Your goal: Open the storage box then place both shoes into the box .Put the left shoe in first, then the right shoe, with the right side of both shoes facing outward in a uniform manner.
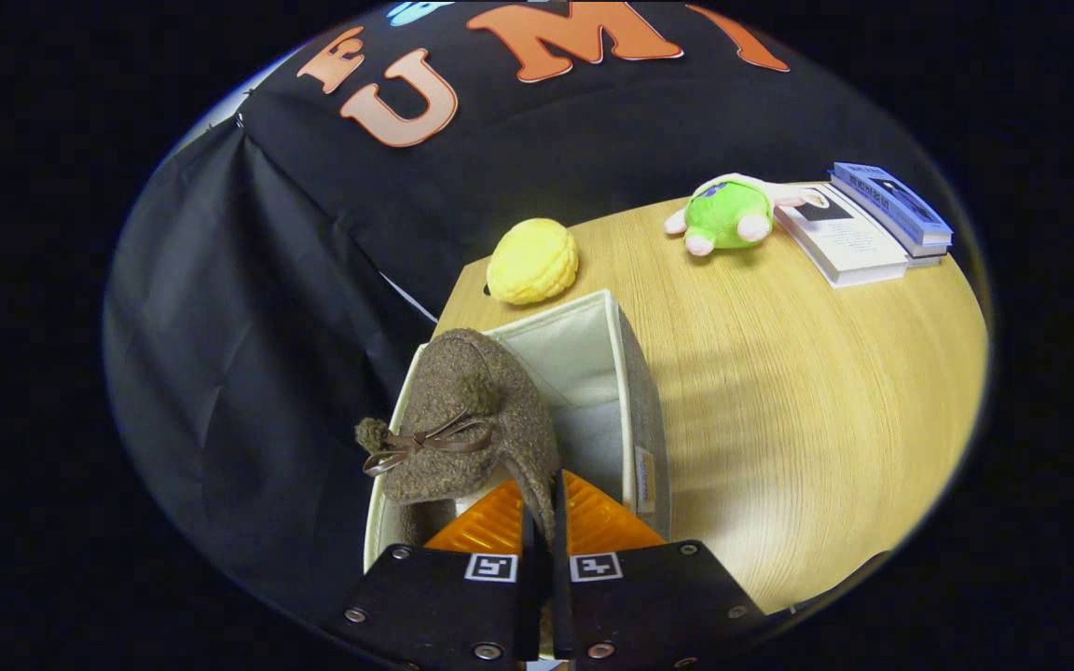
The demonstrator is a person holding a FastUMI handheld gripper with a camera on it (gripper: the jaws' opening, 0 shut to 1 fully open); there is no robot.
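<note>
Seen along the gripper: far to the left, black cloth wall hanging in folds. Next, a brown woolly shoe with a thin bow and pompoms, held over the open storage box, its toe pointing away toward the box's far wall. Both fingers closed tight on a thin edge of the shoe's rim, almost no gap between them. Box pale-lined, upright, open at the top, set at the near left corner of the wooden table. Just beyond the box, near the table's far edge, a yellow round plush toy. Further right, a green plush toy with pink feet lying on the tabletop. Rightmost, touching or just beside it, a small pile of books at the table's far right.
</note>
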